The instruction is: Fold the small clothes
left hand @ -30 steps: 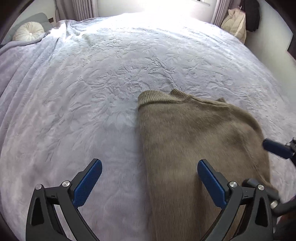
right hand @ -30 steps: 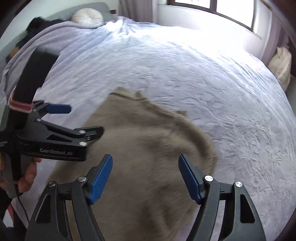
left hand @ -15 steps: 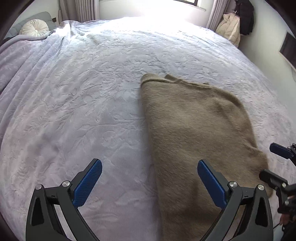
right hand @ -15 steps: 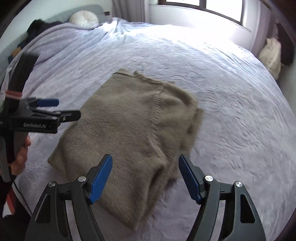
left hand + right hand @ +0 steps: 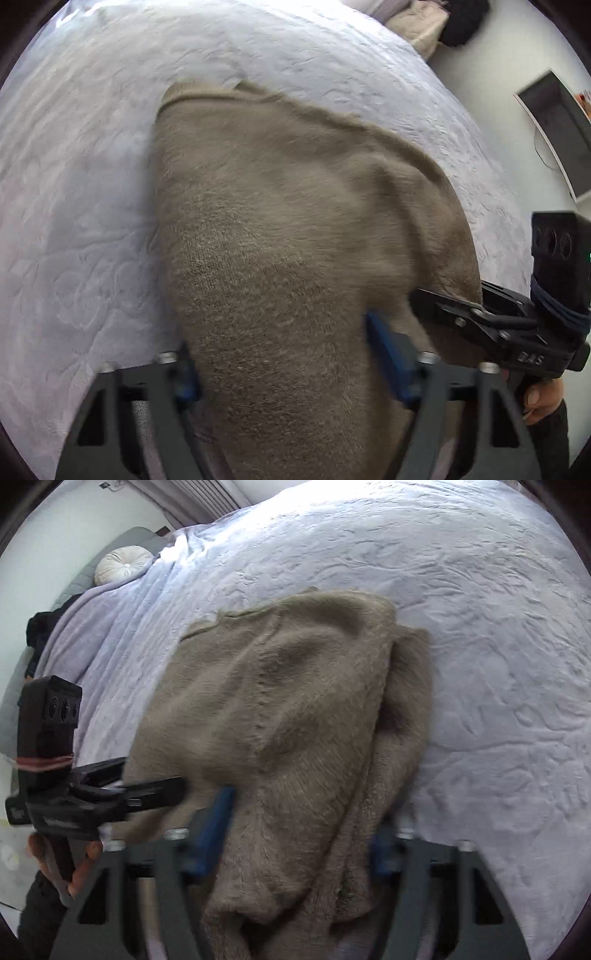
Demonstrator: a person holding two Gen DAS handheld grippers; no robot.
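A tan fuzzy knit sweater (image 5: 288, 229) lies folded on the pale lavender bedspread (image 5: 74, 184); it also shows in the right wrist view (image 5: 280, 709). My left gripper (image 5: 291, 365) is low over the sweater's near end, jaws wide apart with the cloth lying between the blue pads. My right gripper (image 5: 295, 834) is likewise low over the near end, jaws apart around the cloth. Each gripper shows in the other's view, the right one (image 5: 454, 314) at the sweater's right edge, the left one (image 5: 147, 786) at its left edge.
The bedspread (image 5: 480, 646) stretches wide on all sides. A round white cushion (image 5: 123, 563) lies at the head of the bed. A beige bundle and a dark garment (image 5: 439, 22) sit beyond the bed's far corner. A wall (image 5: 517, 81) is at right.
Both grippers have dropped down and forward onto the sweater's near end; the cloth now lies between the jaws of each. The views have tilted and blurred.
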